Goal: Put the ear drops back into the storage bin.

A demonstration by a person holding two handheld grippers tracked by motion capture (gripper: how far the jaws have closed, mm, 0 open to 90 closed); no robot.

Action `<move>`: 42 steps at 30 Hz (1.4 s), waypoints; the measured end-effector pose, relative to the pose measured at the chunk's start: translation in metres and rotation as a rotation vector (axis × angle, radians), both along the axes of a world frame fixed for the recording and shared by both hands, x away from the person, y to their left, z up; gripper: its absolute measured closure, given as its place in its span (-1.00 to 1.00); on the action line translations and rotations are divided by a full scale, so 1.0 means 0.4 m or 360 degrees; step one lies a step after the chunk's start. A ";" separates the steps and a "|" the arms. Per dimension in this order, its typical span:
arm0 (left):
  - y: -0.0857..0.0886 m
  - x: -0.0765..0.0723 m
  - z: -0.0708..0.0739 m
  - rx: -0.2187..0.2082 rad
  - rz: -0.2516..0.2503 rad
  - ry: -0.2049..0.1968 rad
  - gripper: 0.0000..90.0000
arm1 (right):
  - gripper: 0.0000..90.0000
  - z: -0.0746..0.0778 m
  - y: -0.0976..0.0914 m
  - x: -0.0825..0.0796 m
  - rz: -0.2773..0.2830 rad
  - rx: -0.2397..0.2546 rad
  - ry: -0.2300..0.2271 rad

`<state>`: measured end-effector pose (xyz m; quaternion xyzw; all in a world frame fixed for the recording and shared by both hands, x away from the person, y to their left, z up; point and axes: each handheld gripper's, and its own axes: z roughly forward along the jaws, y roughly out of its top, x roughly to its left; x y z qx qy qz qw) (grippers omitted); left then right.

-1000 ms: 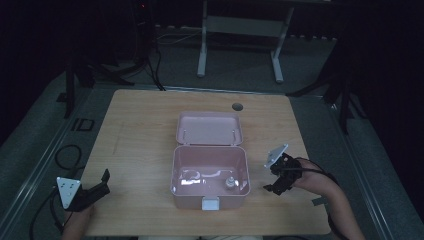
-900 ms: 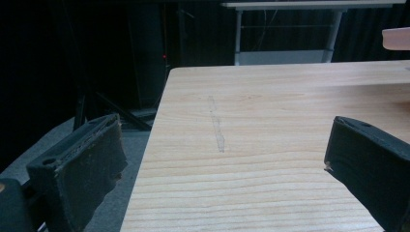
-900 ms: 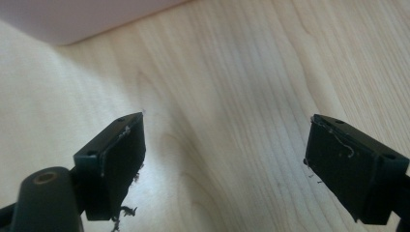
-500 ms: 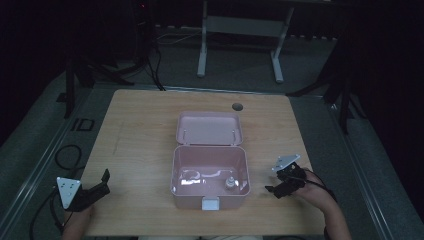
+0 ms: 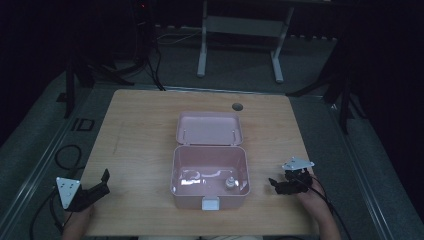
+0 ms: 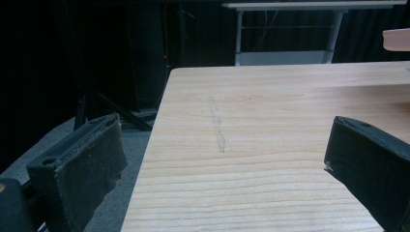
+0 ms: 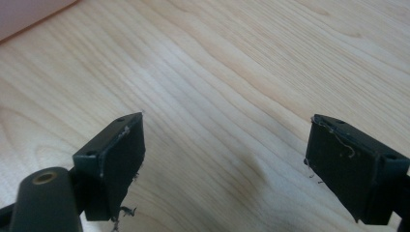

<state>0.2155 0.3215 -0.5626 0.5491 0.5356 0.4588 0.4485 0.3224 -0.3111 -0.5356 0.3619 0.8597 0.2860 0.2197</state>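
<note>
Holding my right tool (image 5: 278, 185) low at the lower right of the high view, jaws spread apart with nothing between them, just bare wood under them in the right gripper view. My left tool (image 5: 95, 190) sits at the lower left, at the near corner of the surface (image 5: 140, 130), jaws also wide apart and empty. The pink box (image 5: 210, 172) is centre frame, lid (image 5: 209, 128) swung back flat behind it, and a small round thing (image 5: 230, 182) lies inside near the front right wall, too small to tell what it is. Risks as I judge them: the right tool is near the box's right wall, so a reach in from that side could clip the rim and shove the light box across the wood. The small thing sits close to the wall, so one jaw may jam against the wall and miss it. Left tool is well apart from the box, so nothing steadies it if it slides.
</note>
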 end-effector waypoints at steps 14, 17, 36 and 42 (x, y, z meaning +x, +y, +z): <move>0.001 0.000 0.000 -0.0005 0.0004 0.0001 -0.98 | -0.70 -0.032 -0.023 -0.020 -0.0481 0.0121 -0.0216; 0.000 0.000 0.000 -0.0004 0.0002 0.0001 -0.98 | -0.70 -0.034 -0.025 -0.022 -0.0594 0.0142 -0.0259; 0.001 0.000 0.001 -0.0002 0.0001 -0.0001 -0.98 | -0.72 -0.046 -0.037 -0.053 -0.0755 0.0259 -0.0515; 0.000 0.000 0.000 0.0000 0.0001 -0.0001 -0.98 | -0.72 -0.045 -0.040 -0.053 -0.0784 0.0280 -0.0561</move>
